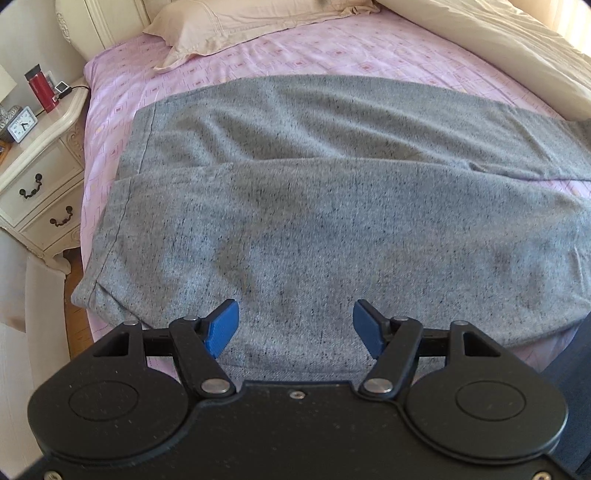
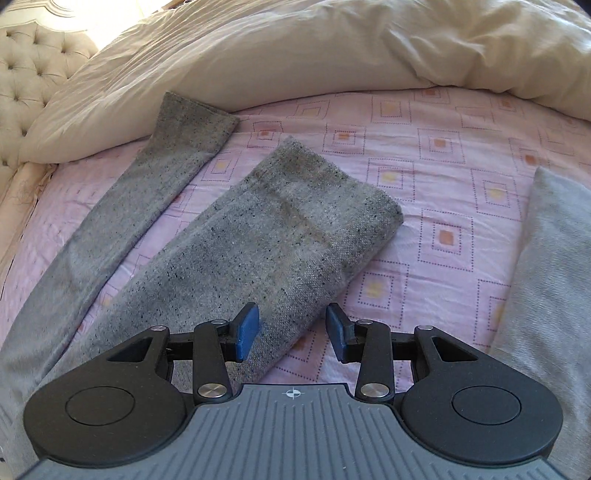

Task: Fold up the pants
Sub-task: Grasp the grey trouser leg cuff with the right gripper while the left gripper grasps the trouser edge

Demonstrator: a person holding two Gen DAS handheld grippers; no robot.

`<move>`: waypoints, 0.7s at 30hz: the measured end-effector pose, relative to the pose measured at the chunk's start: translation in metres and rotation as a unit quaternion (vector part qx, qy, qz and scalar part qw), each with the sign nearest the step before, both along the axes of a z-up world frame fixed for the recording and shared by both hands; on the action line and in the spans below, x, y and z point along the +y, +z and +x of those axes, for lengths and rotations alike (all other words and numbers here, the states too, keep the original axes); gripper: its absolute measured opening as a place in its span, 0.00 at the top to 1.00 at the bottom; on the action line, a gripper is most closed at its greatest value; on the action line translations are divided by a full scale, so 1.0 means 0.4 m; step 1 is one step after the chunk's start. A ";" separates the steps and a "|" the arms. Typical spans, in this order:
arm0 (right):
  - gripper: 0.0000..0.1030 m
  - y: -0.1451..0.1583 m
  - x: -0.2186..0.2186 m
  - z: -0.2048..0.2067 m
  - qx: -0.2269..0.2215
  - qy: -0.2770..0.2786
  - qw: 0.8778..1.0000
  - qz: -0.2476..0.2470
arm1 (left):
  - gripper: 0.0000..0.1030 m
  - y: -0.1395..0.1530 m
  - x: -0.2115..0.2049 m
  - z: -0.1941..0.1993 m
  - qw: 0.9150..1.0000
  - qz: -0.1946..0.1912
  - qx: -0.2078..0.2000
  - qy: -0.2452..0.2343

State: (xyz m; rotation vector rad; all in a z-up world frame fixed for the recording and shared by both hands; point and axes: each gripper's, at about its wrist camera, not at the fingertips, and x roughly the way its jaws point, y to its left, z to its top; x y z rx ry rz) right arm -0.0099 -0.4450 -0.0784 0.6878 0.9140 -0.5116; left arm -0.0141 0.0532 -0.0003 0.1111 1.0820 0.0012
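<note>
Grey speckled pants (image 1: 314, 206) lie flat on the pink patterned bedsheet (image 1: 332, 51). In the left wrist view I see the wide upper part, its near half lapped over the far half. My left gripper (image 1: 295, 325) is open and empty, just above the pants' near edge. In the right wrist view the two legs spread apart: the near leg (image 2: 280, 236) and the far leg (image 2: 147, 192), with their cuffs pointing away. My right gripper (image 2: 291, 332) is open and empty, above the near leg's right edge.
A cream duvet (image 2: 295, 55) is bunched along the far side of the bed. A beige pillow (image 1: 236, 26) lies at the head. A white nightstand (image 1: 40, 162) with a clock and red bottle stands left. A grey cushion (image 2: 550, 280) lies at the right.
</note>
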 end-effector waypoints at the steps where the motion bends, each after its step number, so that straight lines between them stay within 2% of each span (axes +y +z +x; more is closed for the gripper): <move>1: 0.62 -0.004 0.003 0.007 -0.001 0.001 1.000 0.000 | 0.33 -0.004 0.004 -0.002 1.000 0.000 0.002 0.001; 3: 0.68 -0.003 0.015 0.019 -0.006 0.006 1.000 -0.003 | 0.33 -0.012 0.013 -0.012 1.000 -0.003 0.003 -0.003; 4: 0.83 -0.004 0.019 0.027 -0.011 0.010 1.000 0.000 | 0.33 -0.016 0.017 -0.019 1.000 -0.002 0.003 -0.008; 5: 0.88 -0.002 0.023 0.031 -0.012 0.012 1.000 0.005 | 0.33 -0.020 0.018 -0.027 1.000 0.003 0.001 -0.016; 9: 0.89 0.028 0.042 0.038 -0.031 0.022 0.999 -0.008 | 0.33 -0.033 0.021 -0.063 0.998 0.030 -0.011 -0.059; 14: 0.89 0.062 0.054 0.054 -0.040 0.036 0.998 -0.017 | 0.33 -0.058 0.023 -0.105 0.993 0.034 -0.008 -0.112; 16: 0.89 0.068 0.059 0.062 -0.038 0.042 0.998 -0.022 | 0.33 -0.072 0.016 -0.122 0.989 0.045 -0.015 -0.140; 21: 0.89 0.071 0.070 0.072 -0.033 0.047 0.998 -0.021 | 0.33 -0.118 -0.015 -0.141 0.975 0.107 -0.036 -0.190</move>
